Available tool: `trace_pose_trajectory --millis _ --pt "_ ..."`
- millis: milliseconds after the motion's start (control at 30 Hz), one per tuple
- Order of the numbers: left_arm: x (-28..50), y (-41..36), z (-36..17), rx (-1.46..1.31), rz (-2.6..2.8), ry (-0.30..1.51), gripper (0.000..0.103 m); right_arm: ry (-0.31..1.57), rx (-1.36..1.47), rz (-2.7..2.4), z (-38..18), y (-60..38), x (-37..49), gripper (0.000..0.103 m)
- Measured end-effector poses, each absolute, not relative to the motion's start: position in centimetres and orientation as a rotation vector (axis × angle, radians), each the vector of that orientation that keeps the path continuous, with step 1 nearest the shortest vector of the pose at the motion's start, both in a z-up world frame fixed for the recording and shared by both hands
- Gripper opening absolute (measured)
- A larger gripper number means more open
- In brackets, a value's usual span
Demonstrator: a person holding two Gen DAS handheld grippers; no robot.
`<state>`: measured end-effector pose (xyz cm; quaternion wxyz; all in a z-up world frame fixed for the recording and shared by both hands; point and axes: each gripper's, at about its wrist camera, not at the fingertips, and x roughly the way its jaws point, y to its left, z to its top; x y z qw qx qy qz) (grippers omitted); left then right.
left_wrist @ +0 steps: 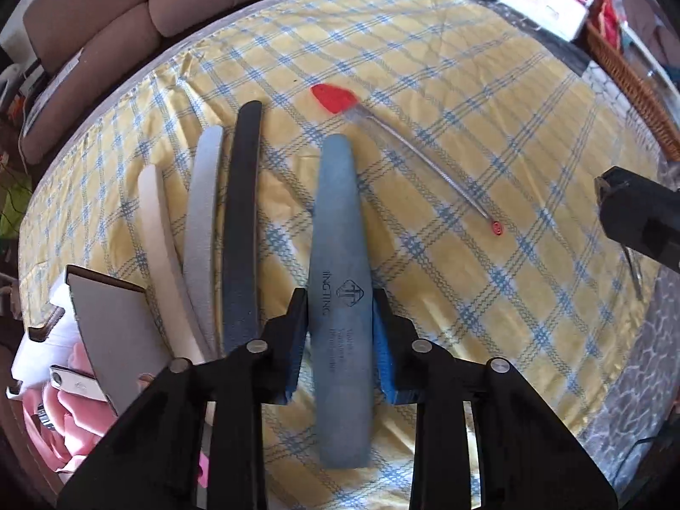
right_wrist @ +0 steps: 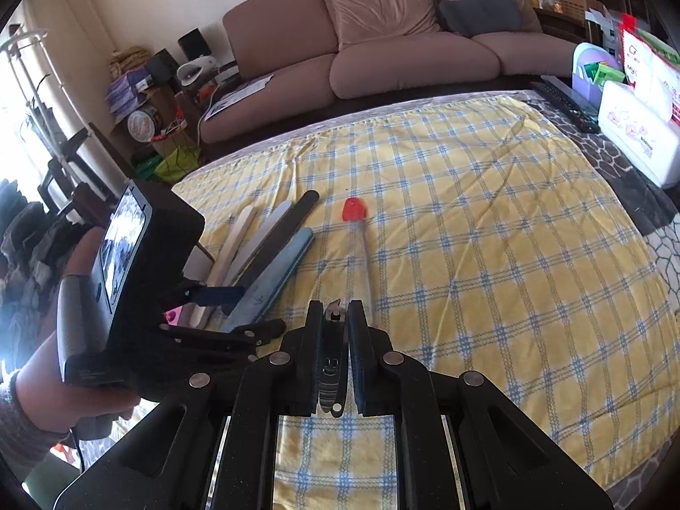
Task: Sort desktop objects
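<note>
My left gripper (left_wrist: 340, 297) points steeply down at the yellow checked cloth, its blue pads (left_wrist: 382, 340) pressed on both edges of a long blue-grey nail file (left_wrist: 338, 195). To the left of it, a black file (left_wrist: 243, 212), a grey file (left_wrist: 204, 212) and a white file (left_wrist: 157, 221) lie side by side. A red-tipped tool with a clear handle (left_wrist: 335, 100) lies farther out on the cloth. My right gripper (right_wrist: 335, 306) is shut on a small metal nail clipper (right_wrist: 332, 348), and its tip shows at the right edge of the left wrist view (left_wrist: 605, 189).
An open box with a grey lid (left_wrist: 114, 331) and pink contents sits at the cloth's left edge. A wicker basket (left_wrist: 629, 80), a white tissue pack (right_wrist: 637, 140) and a remote (right_wrist: 565, 106) stand along the right side. A sofa (right_wrist: 382, 42) is behind the table.
</note>
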<state>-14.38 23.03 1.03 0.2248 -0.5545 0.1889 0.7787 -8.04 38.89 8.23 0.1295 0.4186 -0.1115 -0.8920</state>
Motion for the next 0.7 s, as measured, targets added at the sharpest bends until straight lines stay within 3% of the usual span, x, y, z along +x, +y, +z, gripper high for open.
trace_pose_trajectory --millis 200,333,400,433,467,700 --pt "-13.4 20.9 3.0 -1.493 2.177 0.374 0.026 -0.327 1.197 -2.578 8.4 38.7 -7.8 0.01" --pt "-13.6 20.3 3.5 -1.535 2.197 0.37 0.027 -0.336 1.196 -2.576 8.4 38.7 -7.8 0.01" --pt "-13.8 20.3 4.3 -1.512 2.258 0.322 0.036 -0.346 1.199 -2.579 8.4 38.9 -7.8 0.01" --pt "-14.1 20.7 4.6 -1.491 2.267 0.283 0.049 -0.349 1.199 -2.582 8.4 39.1 -7.7 0.01" --pt "-14.1 20.9 5.0 -1.471 2.271 0.248 0.053 -0.352 1.2 -2.586 8.4 39.4 -7.7 0.01" --pt "-17.0 26.9 3.8 -1.501 2.191 0.125 0.053 -0.391 1.214 -2.612 7.8 41.9 -7.3 0.01"
